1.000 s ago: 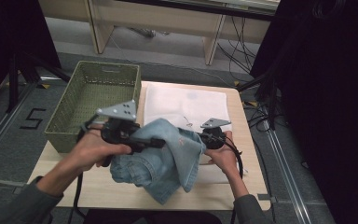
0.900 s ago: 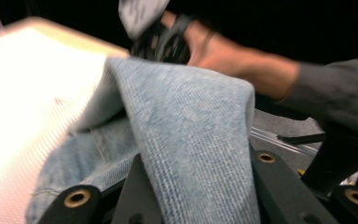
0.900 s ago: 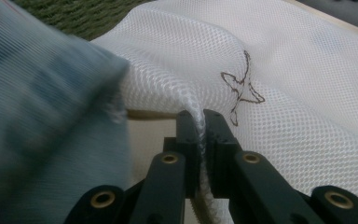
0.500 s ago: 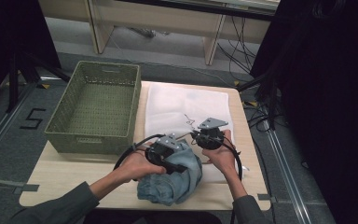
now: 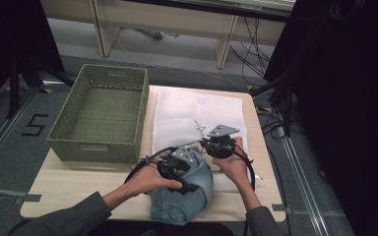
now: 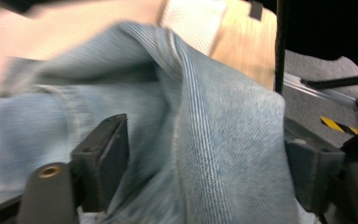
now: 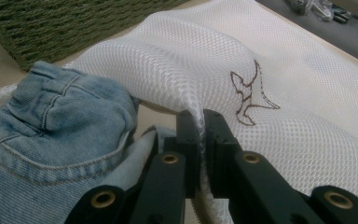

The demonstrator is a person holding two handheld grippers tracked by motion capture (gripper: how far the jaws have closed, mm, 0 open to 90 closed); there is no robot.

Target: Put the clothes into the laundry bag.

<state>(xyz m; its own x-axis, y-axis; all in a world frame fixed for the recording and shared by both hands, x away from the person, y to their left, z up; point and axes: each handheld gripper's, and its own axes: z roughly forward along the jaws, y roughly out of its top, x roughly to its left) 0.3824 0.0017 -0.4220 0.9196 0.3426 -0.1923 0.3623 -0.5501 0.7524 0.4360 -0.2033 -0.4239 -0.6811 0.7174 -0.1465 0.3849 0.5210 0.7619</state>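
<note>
A bunched pair of light-blue jeans [image 5: 182, 199] lies at the table's front edge, against the near end of a white mesh bag [image 5: 197, 110] with a small brown star mark. My left gripper [image 5: 187, 179] sits on top of the jeans. In the left gripper view its jaws stand wide with a thick fold of denim [image 6: 214, 140] packed between them. My right gripper [image 7: 201, 121] is shut on a raised fold of the mesh bag [image 7: 261, 60], just right of the jeans [image 7: 51, 140]. In the high view the right gripper [image 5: 207, 143] is beside the left one.
A green woven basket [image 5: 98, 147] stands on the left part of the wooden table [image 5: 78, 177]; its wall [image 7: 51, 28] also shows beyond the bag. Table legs and cables lie on the floor behind. A dark drape hangs at the right.
The left gripper has carried the jeans right and down from beside the basket to the bag's near end, where they are now more bunched. The right gripper has stayed on the mesh.
</note>
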